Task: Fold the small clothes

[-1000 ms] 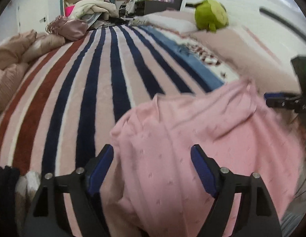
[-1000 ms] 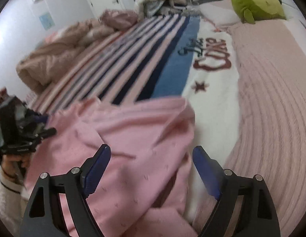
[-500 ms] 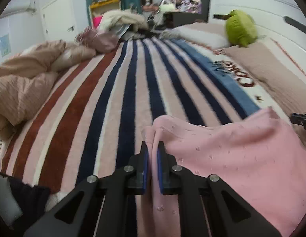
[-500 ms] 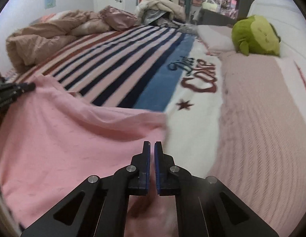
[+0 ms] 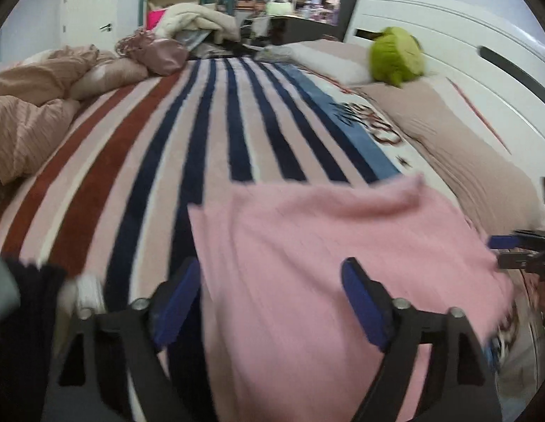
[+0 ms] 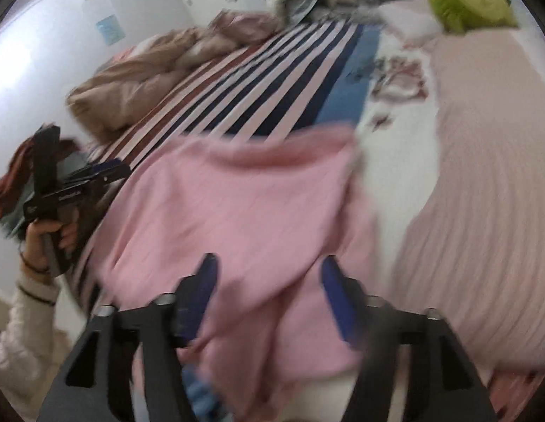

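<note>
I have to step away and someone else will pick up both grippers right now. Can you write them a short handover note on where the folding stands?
Left gripper: jaws opening, pads clear of the cloth, nothing held.
Right gripper: jaws opening too, nothing gripped.
Pink knit garment: lying on the striped blanket near the bed's front edge, far edge laid fairly straight, right side rumpled.
Done: garment is laid down and let go.
Left: smooth the bunched right part, check the fold, finish folding.
</note>
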